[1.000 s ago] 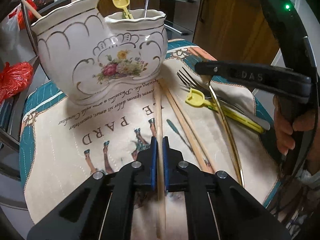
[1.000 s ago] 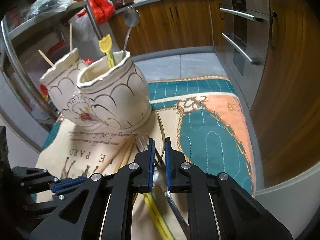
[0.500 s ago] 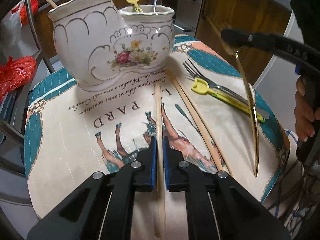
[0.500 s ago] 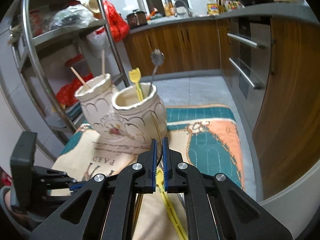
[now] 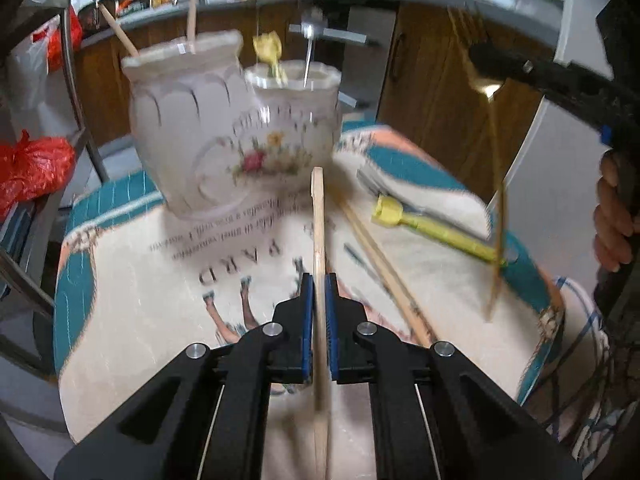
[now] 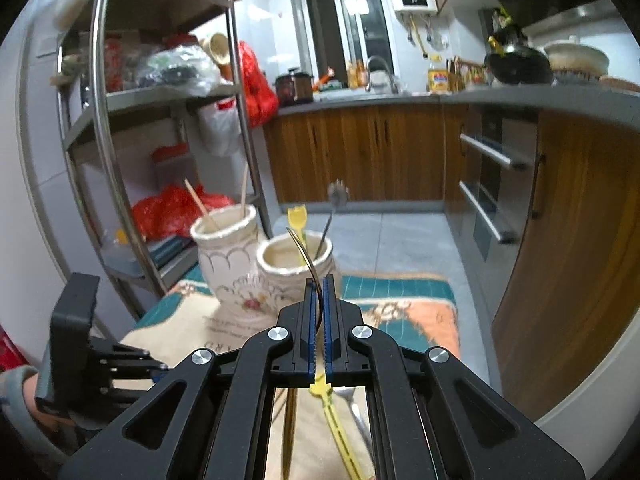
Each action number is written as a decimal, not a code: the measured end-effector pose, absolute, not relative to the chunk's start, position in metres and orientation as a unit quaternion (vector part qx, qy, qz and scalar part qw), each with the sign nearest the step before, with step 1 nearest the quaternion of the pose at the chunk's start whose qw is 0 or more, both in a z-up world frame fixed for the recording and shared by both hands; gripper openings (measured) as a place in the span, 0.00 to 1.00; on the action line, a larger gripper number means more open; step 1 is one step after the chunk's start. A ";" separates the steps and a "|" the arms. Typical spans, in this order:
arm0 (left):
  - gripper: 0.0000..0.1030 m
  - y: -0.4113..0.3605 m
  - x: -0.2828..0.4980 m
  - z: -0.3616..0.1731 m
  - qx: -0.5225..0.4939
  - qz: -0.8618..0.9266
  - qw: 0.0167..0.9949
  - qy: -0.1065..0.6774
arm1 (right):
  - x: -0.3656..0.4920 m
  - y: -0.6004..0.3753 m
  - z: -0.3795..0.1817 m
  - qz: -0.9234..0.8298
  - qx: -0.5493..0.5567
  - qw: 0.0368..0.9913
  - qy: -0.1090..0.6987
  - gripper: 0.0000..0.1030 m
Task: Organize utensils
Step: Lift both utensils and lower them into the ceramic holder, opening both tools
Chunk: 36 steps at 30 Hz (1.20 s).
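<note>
My left gripper [image 5: 319,288] is shut on a wooden chopstick [image 5: 319,216], lifted off the printed mat [image 5: 132,288] and pointing at the double ceramic holder [image 5: 224,120]. My right gripper [image 6: 318,292] is shut on a gold utensil [image 6: 306,254], held high above the mat; it hangs from the gripper at the right in the left wrist view [image 5: 498,208]. The holder [image 6: 256,268] has two chopsticks in its left cup, a yellow utensil and a metal one in its right cup. A pair of chopsticks [image 5: 384,268], a yellow utensil [image 5: 432,228] and a fork lie on the mat.
A metal shelf rack [image 6: 104,128] with red bags stands left of the mat. Wooden cabinets and an oven [image 6: 488,192] stand behind and to the right. The mat's right edge is close to a cabinet.
Both grippers have risen. The left has lifted the chopstick off the mat towards the holder. The right has carried the gold utensil higher, level with the holder's rim.
</note>
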<state>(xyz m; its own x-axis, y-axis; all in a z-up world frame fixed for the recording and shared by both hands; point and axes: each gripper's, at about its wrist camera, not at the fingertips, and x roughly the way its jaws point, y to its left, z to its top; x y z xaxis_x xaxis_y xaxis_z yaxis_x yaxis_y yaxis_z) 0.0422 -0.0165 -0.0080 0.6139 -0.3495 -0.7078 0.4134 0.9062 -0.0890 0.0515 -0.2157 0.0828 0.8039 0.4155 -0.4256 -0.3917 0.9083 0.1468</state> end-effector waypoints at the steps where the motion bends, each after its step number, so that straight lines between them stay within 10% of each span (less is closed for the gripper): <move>1: 0.06 -0.014 0.041 -0.004 0.038 -0.216 0.902 0.373 | 0.052 -0.216 0.085 0.213 0.027 0.950 0.226 0.04; 36: 0.06 0.044 0.152 0.122 -0.095 -0.201 0.966 0.134 | 0.123 -0.198 0.166 0.183 0.064 0.976 0.097 0.04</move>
